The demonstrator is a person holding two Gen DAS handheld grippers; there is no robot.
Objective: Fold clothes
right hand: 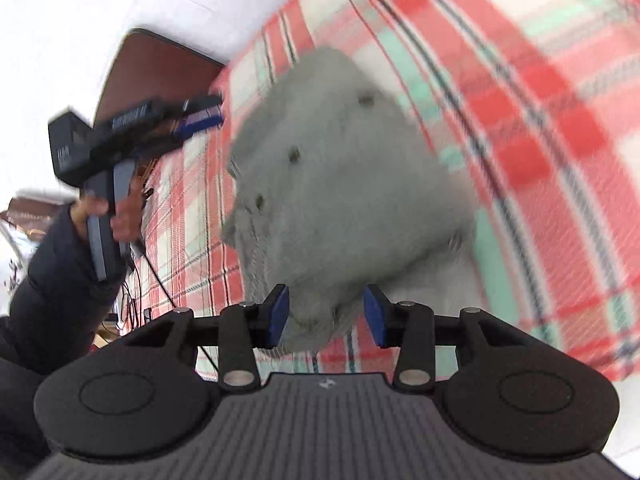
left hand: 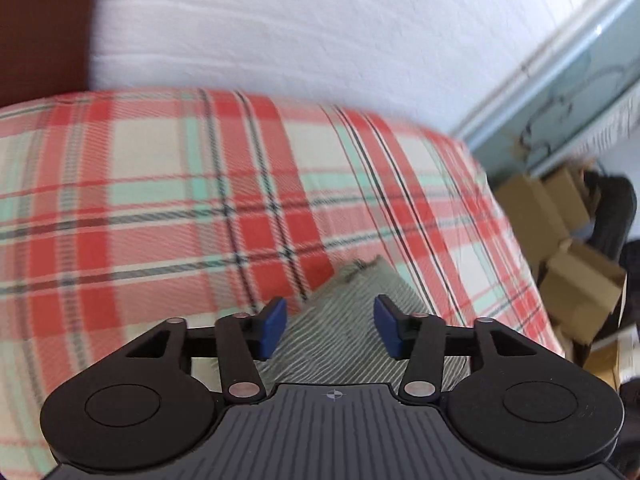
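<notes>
A grey finely striped garment (right hand: 340,184) with dark buttons lies bunched on a red, cream and mint plaid bed cover (right hand: 520,100). My right gripper (right hand: 326,314) is open just above the garment's near edge, fabric showing between its blue pads, not pinched. My left gripper (left hand: 330,330) is open over a corner of the same striped garment (left hand: 352,320), which lies between and beneath its fingers. The left gripper also shows in the right wrist view (right hand: 200,116), held in a hand at the garment's left side, above the cover.
The plaid cover (left hand: 160,208) fills the bed. A white wall (left hand: 280,20) and brown headboard (right hand: 152,76) lie beyond. Cardboard boxes (left hand: 560,248) stand off the bed's right edge. Cables (right hand: 136,280) hang at the left side.
</notes>
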